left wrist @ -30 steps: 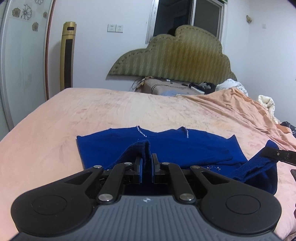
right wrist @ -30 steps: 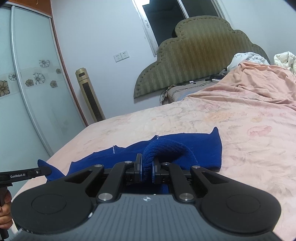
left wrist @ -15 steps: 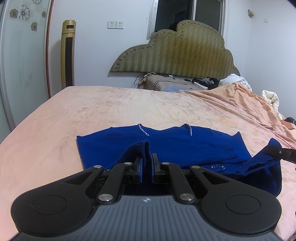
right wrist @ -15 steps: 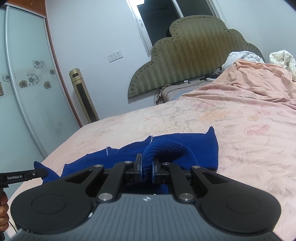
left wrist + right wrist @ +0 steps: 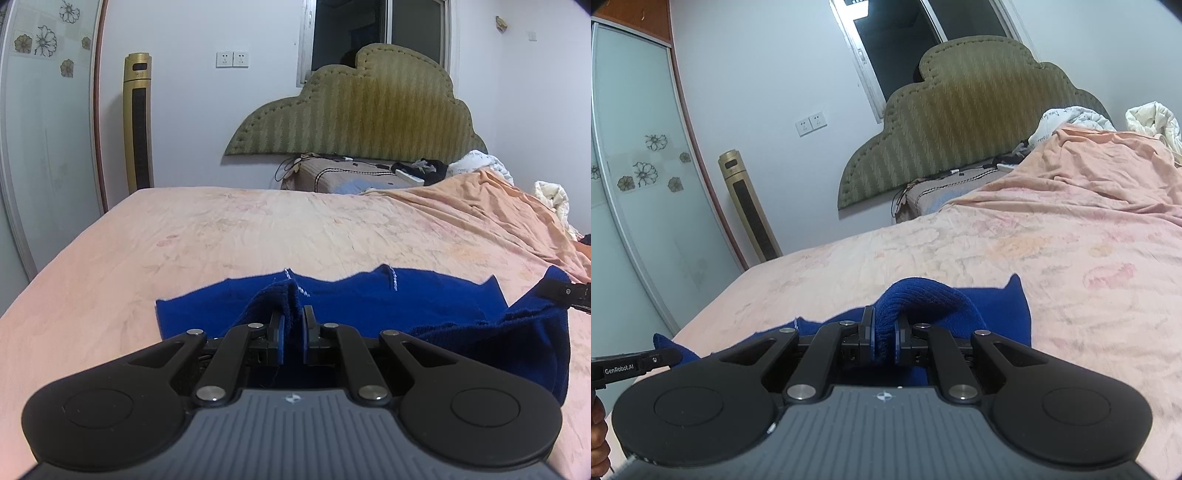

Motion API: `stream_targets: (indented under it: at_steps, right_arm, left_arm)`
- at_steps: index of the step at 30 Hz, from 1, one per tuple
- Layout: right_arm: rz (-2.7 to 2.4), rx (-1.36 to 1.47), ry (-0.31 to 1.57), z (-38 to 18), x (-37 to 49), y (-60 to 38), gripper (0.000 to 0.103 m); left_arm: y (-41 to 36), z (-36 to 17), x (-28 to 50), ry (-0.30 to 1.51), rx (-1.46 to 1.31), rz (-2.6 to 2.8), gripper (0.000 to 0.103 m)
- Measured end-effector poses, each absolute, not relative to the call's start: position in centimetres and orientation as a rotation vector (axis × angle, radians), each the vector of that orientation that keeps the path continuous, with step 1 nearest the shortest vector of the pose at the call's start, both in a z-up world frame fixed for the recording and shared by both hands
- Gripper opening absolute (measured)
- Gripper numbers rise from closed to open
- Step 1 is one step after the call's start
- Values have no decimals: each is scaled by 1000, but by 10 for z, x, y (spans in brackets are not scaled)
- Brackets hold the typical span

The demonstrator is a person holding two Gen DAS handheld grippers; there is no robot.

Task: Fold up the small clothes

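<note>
Both grippers carry the near hem farther toward the headboard [image 5: 354, 107]. Left gripper [image 5: 291, 325] and right gripper [image 5: 884, 328] each pinch the blue garment [image 5: 369, 295] on the bed [image 5: 258, 229].

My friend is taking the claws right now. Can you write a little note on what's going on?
Left claw: shut on a bunched edge of the dark blue knitted top.
Right claw: shut on another edge of it, a thick roll of knit.
The top lies flat on the peach flowered bedsheet, near edge lifted.
Done: both edges gripped.
Left: carry them over the top, lay down, let go.
</note>
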State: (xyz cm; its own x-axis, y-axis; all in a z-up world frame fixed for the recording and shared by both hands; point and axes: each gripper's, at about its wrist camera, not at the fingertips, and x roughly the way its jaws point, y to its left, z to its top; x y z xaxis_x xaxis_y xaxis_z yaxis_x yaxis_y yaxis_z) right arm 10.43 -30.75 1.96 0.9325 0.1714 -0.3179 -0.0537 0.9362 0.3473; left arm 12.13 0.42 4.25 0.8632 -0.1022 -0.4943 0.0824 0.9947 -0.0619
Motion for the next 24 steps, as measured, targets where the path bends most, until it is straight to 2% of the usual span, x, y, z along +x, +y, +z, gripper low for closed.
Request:
stream_targets:
  at_steps: [24]
  right_arm:
    - [74,325,370,13,199,-292,13]
  left_arm:
    - [9,26,211,575,-25,-26,8]
